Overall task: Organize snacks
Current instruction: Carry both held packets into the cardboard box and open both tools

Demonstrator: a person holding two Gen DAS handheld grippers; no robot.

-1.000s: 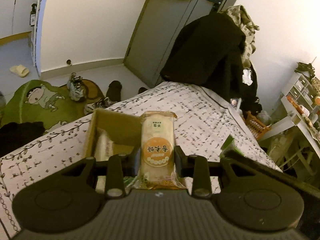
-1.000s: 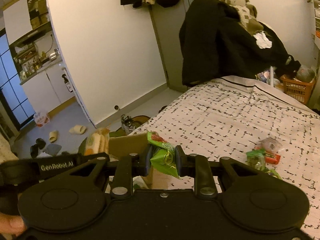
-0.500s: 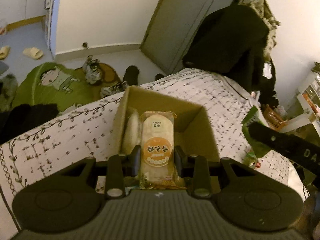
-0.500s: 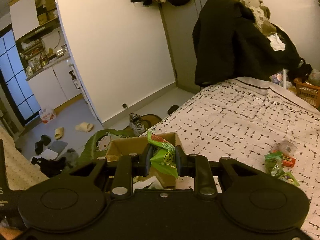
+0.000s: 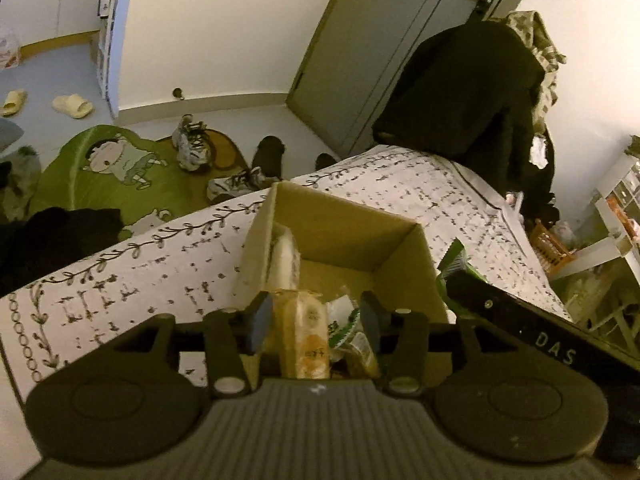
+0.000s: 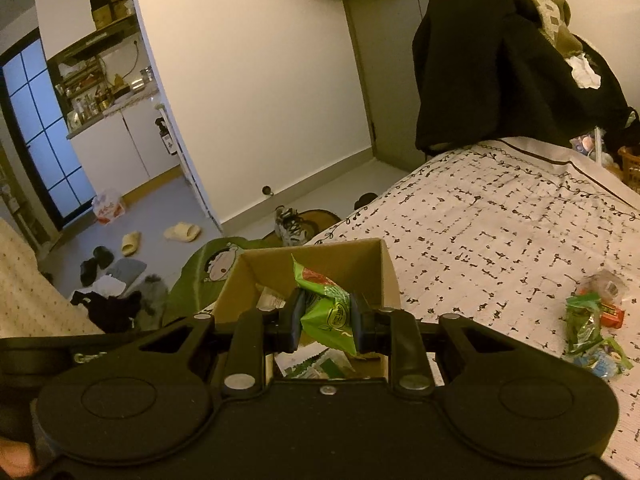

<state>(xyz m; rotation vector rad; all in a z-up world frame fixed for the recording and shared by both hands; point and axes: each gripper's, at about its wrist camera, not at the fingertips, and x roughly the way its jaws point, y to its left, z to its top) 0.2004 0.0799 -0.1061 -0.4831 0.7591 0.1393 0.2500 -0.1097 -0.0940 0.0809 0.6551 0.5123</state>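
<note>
An open cardboard box [image 5: 340, 216] stands on the patterned bedspread, with a white packet [image 5: 284, 256] leaning on its left wall and other wrappers on its floor. My left gripper [image 5: 315, 320] hangs over the box's near edge and its jaws are opening. The orange snack packet [image 5: 306, 332] sits tilted between them, clear of the right pad and low in the box. My right gripper [image 6: 325, 318] is shut on a green snack packet [image 6: 328, 312] above the same box [image 6: 384, 276]. Its body and the green packet [image 5: 452, 260] show at the box's right side.
Several loose snacks [image 6: 592, 320] lie on the bedspread [image 6: 500, 232] to the right. On the floor beyond the bed are a green cartoon rug [image 5: 108, 168], sneakers [image 5: 192, 144] and slippers [image 6: 182, 232]. A black coat [image 5: 460, 88] hangs by the door.
The left jaws have spread and the orange packet has slipped down and tilted into the box. Both grippers have come closer over the box. The right still holds the green packet.
</note>
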